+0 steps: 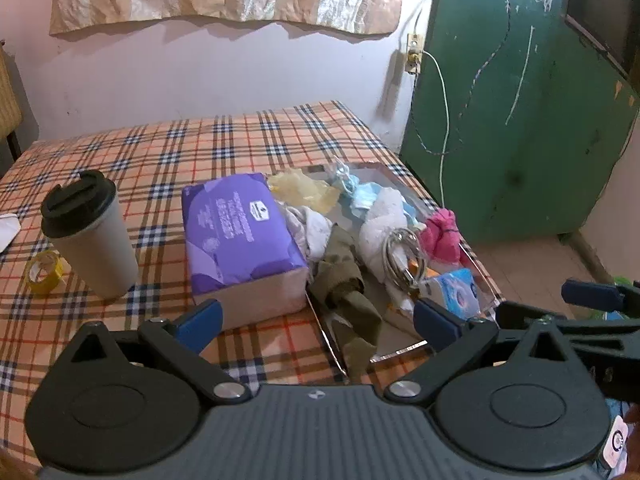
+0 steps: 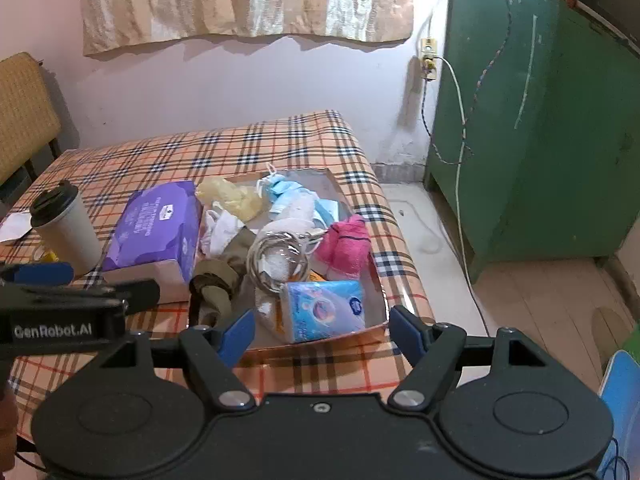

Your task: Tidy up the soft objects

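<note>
Left gripper (image 1: 318, 316) is held wide apart, nothing clamped; right gripper (image 2: 322, 330) is likewise spread and empty. Both are hovered at the near edge of the shiny tray (image 2: 376, 300) on the plaid table (image 1: 160, 152). Pink cloth (image 2: 348, 248), olive cloth (image 1: 344, 280), blue masks (image 2: 288, 192) and small tissue pack (image 2: 324, 310) are piled in the tray; purple tissue pack (image 1: 236, 236) is set just beside it.

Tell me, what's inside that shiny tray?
The tray holds a heap: a pink cloth, blue masks, a yellow bag, white cloths, an olive cloth, a coiled cable and a blue tissue pack. Anything beneath is covered.
</note>
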Available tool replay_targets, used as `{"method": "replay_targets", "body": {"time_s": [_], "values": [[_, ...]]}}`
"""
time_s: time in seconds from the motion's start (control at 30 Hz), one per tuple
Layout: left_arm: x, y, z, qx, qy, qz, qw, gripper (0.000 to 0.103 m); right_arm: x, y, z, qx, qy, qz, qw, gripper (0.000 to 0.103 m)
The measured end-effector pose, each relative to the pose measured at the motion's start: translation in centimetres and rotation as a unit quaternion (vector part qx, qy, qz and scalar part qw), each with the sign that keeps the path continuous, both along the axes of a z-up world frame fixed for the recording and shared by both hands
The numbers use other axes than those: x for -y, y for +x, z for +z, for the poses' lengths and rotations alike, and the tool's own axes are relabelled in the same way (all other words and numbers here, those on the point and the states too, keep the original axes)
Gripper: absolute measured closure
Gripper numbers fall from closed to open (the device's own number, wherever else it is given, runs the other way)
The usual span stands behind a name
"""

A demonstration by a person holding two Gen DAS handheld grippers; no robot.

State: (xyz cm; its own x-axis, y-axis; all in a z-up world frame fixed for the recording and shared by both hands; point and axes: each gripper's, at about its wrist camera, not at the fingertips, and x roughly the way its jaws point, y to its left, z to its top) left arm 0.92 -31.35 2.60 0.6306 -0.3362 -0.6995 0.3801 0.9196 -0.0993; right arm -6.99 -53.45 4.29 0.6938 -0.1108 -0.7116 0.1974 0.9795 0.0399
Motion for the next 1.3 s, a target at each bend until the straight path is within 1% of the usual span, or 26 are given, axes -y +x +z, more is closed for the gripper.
{"method": "replay_targets", "body": {"time_s": [0.3,0.47,0.67,1.3], "values": [[0.5,-1.2,-0.6,-0.005,0.012,-0.006,0.9999,0.0,0.6,-0.7,-0.5,-0.004,0.006,-0.008,1.0,0.016],[0.7,-1.4,-0.8,-0.008,0.013,-0.009,0.9999,0.0,0.8,-0.9,-0.6,-0.009,0.005,-0.008,1.0,0.016],[0.9,-1.5,-1.1,-0.015,0.012,-0.012,0.9997,0.0,1.0,-1.0,-0.8,-0.014,0.005,-0.01,1.0,0.016],[1.0,-1.3,-1.3,-0.019,0.017,-0.013,0.9996,0.0,1.1,-1.0,-1.0,-0.016,0.006,-0.009,1.0,0.016]]}}
